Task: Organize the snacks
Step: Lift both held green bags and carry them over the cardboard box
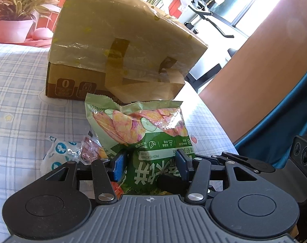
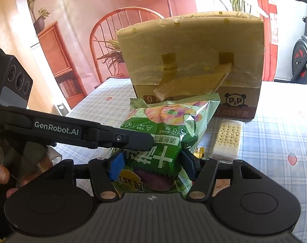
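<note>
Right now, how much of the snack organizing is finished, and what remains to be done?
Nothing looks put away yet: I cannot see inside the cardboard box. In hand: the green chips bag sits between the pads of both the left gripper and the right gripper, in front of the box. Left: the cracker pack, the white wrapped snack and the red packet lie on the table.

The chip bag (image 1: 141,129) stood on the table (image 1: 15,101) in front of the cardboard box (image 1: 121,46). To its left lay two small snack packets (image 1: 72,151); on its right, near the box, lay a cracker pack (image 2: 227,139).
</note>
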